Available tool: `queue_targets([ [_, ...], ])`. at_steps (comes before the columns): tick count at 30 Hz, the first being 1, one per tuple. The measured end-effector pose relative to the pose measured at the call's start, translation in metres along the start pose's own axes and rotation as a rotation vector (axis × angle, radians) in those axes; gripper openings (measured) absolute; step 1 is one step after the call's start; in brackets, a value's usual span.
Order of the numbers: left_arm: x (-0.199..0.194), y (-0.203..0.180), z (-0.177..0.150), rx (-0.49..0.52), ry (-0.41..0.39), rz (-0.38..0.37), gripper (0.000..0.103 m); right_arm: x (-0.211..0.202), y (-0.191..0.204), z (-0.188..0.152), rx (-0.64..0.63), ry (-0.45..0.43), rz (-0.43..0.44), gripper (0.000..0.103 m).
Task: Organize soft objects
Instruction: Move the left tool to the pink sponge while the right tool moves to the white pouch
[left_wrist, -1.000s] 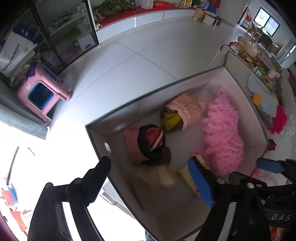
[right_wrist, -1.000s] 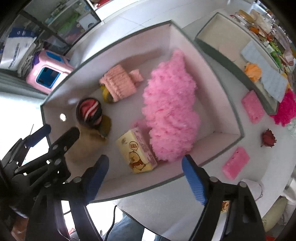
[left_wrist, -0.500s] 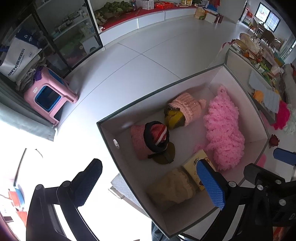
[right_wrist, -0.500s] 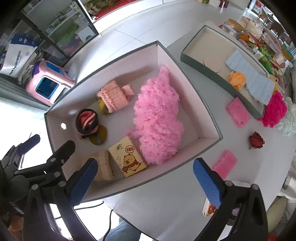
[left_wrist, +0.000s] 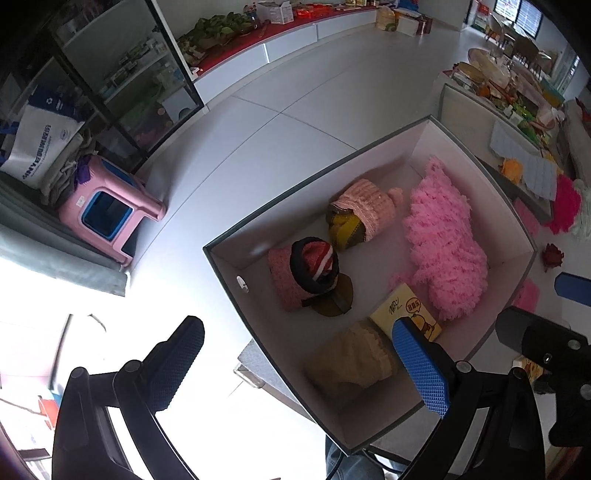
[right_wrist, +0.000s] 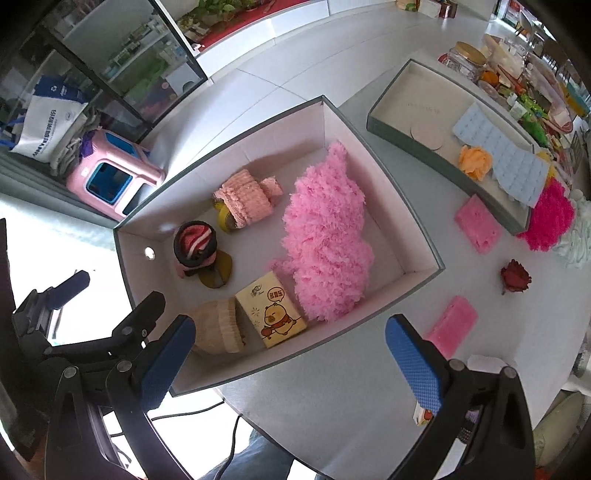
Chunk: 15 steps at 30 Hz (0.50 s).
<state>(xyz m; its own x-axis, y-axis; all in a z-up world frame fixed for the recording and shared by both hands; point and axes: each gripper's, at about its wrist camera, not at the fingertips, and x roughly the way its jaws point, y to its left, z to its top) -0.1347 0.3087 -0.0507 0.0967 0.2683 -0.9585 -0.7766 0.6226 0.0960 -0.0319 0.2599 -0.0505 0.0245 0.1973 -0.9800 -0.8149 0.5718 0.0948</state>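
Note:
A large open box (right_wrist: 421, 273) (left_wrist: 221, 266) holds a fluffy pink piece (right_wrist: 325, 236) (left_wrist: 443, 240), a pink knitted hat (right_wrist: 243, 197) (left_wrist: 365, 206), a red striped hat (right_wrist: 195, 243) (left_wrist: 314, 258), a beige knitted hat (right_wrist: 218, 326) (left_wrist: 354, 358) and a yellow tissue pack (right_wrist: 271, 308) (left_wrist: 402, 314). My left gripper (left_wrist: 299, 369) is open and empty above the box's near corner. My right gripper (right_wrist: 291, 365) is open and empty above the box's front wall.
On the table right of the box lie two pink sponges (right_wrist: 478, 223) (right_wrist: 452, 325), a red rose (right_wrist: 515, 278) and a magenta fluffy piece (right_wrist: 548, 218). A shallow tray (right_wrist: 384, 123) at the back holds an orange flower (right_wrist: 474, 160) and a blue mat (right_wrist: 502, 155). A pink stool (left_wrist: 107, 212) stands on the floor.
Both grippers have pulled up and back from the box. The beige knitted hat, blurred under the left gripper a second ago, now lies still in the box's near corner.

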Motion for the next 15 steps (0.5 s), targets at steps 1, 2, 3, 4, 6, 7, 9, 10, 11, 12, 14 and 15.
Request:
queue_targets([
  [1,-0.001,-0.001,0.0,0.004,0.001,0.002,0.102,-0.002,-0.001,-0.001,0.003,-0.004,0.003,0.103],
  [2,-0.002,-0.002,0.0,0.008,0.001,0.006,0.102,-0.003,-0.001,-0.001,0.005,-0.008,0.007,0.103],
  [3,-0.004,-0.004,-0.001,0.015,0.001,0.009,0.102,-0.004,-0.002,-0.002,0.008,-0.012,0.011,0.103],
  [4,-0.005,-0.005,-0.001,0.02,-0.001,0.013,0.102,-0.006,-0.003,-0.002,0.012,-0.015,0.015,0.103],
  [6,-0.008,-0.009,0.0,0.033,-0.005,0.02,0.102,-0.008,-0.004,-0.003,0.018,-0.023,0.021,0.103],
  [7,-0.009,-0.01,0.0,0.037,-0.006,0.022,0.102,-0.01,-0.005,-0.004,0.021,-0.029,0.024,0.103],
  [9,-0.012,-0.014,0.0,0.045,-0.011,0.026,0.102,-0.013,-0.007,-0.005,0.026,-0.038,0.033,0.103],
  [10,-0.012,-0.016,0.0,0.05,-0.011,0.027,0.102,-0.014,-0.009,-0.006,0.031,-0.043,0.038,0.103],
  [11,-0.013,-0.019,0.0,0.058,-0.011,0.028,0.102,-0.015,-0.01,-0.007,0.034,-0.047,0.041,0.103],
  [12,-0.014,-0.022,0.0,0.066,-0.011,0.03,0.102,-0.017,-0.011,-0.008,0.04,-0.051,0.045,0.103],
  [14,-0.016,-0.03,-0.001,0.083,-0.013,0.033,0.102,-0.018,-0.016,-0.011,0.054,-0.055,0.054,0.103],
  [15,-0.017,-0.033,-0.001,0.09,-0.013,0.033,0.102,-0.019,-0.018,-0.013,0.061,-0.056,0.058,0.103],
])
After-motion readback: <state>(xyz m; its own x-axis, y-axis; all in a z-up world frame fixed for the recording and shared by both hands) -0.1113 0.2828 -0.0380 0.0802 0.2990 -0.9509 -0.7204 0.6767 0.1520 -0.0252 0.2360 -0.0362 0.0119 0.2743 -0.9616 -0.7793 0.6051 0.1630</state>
